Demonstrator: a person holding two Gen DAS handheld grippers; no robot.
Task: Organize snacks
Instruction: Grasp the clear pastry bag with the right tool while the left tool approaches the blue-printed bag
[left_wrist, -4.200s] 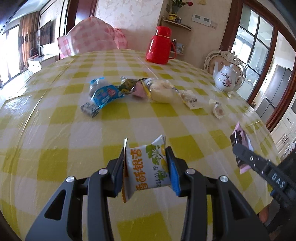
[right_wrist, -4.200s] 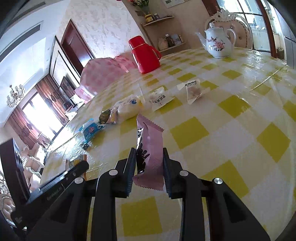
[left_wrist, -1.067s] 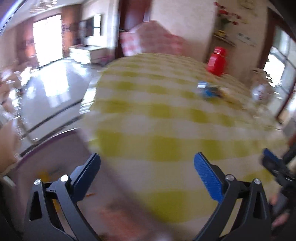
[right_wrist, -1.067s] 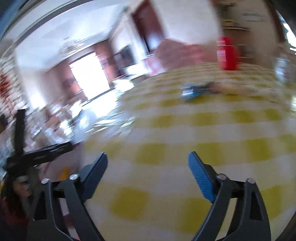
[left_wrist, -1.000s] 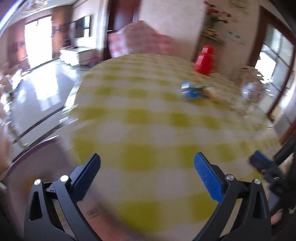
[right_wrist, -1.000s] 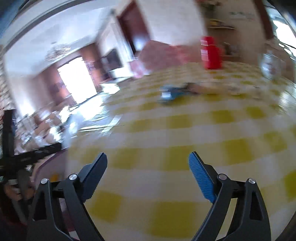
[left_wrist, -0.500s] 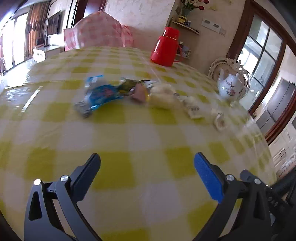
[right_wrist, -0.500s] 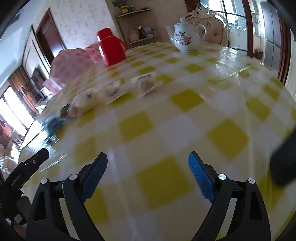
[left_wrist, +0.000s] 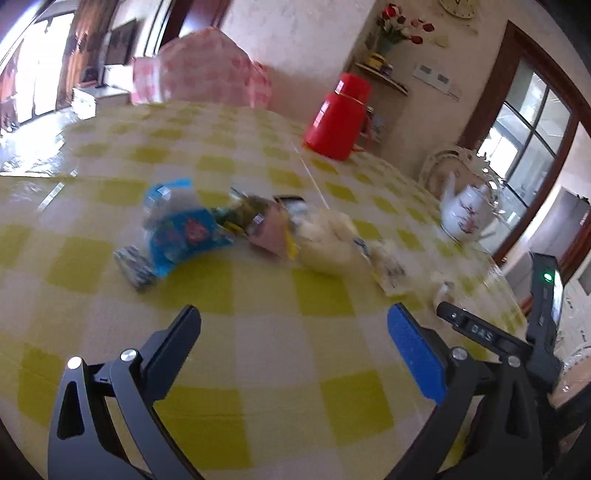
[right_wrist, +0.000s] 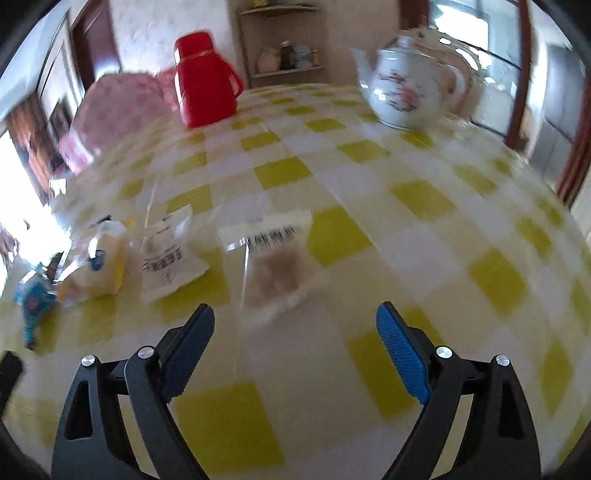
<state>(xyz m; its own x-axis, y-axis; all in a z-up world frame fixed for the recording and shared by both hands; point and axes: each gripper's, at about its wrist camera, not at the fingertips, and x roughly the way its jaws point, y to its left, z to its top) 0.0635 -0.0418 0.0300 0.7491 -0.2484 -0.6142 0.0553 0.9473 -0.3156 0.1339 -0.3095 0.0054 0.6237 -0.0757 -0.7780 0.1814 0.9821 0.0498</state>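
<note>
Snacks (left_wrist: 258, 236) strung in a row across the table (left_wrist: 280, 369), none gripped. Left gripper (left_wrist: 291, 332) wide and empty, short of the blue pack (left_wrist: 181, 232). Right gripper (right_wrist: 295, 328) wide too, near the clear packet (right_wrist: 273, 258). Beyond, a red flask (right_wrist: 203, 77) and teapot (right_wrist: 402, 88). Risk, likely: slick flat wrappers sliding off under closing pads; crowded packs dragged along together.

Right tool (right_wrist: 295, 325) wide open, empty, above checkered surface (right_wrist: 424, 221); clear snack packet (right_wrist: 275, 258) just ahead.
</note>
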